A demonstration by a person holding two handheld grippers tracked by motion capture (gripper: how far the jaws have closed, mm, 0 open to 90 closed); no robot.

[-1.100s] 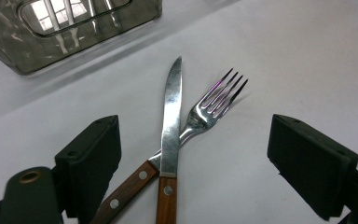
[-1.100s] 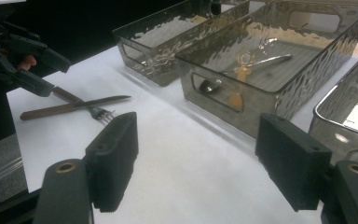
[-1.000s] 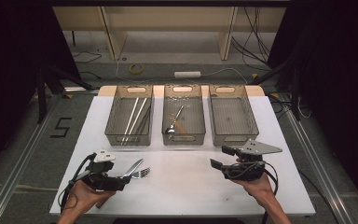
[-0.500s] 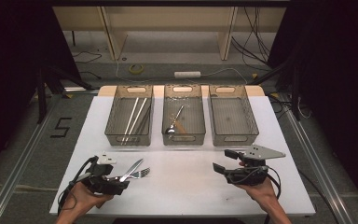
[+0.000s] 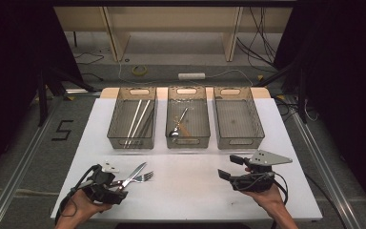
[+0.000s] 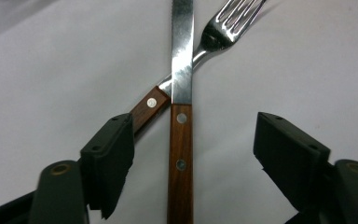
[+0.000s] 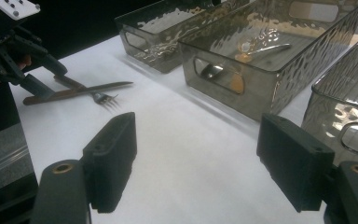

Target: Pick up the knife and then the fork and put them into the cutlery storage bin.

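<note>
A knife (image 6: 181, 140) with a wooden handle lies on the white table, crossed over a wooden-handled fork (image 6: 223, 28). My left gripper (image 6: 196, 140) is open, and the knife handle runs between its jaws. The fork's handle passes under its left jaw. From above, the left gripper (image 5: 119, 186) sits at the near left of the table, the knife (image 5: 134, 173) and fork (image 5: 144, 178) pointing away to the right. My right gripper (image 5: 229, 167) is open at the near right, holding nothing. From the right gripper (image 7: 196, 149) I see the knife (image 7: 81, 90) and left gripper (image 7: 39, 86) farther off.
Three clear bins stand in a row at the back of the table. The left bin (image 5: 119, 125) holds long pale sticks, the middle bin (image 5: 188, 141) a spoon (image 5: 177, 127), and the right bin (image 5: 238, 140) nothing. A cable, a power strip and a tape roll lie on the floor beyond.
Both grippers have drifted a little toward the near edge of the table. The knife and fork have not moved.
</note>
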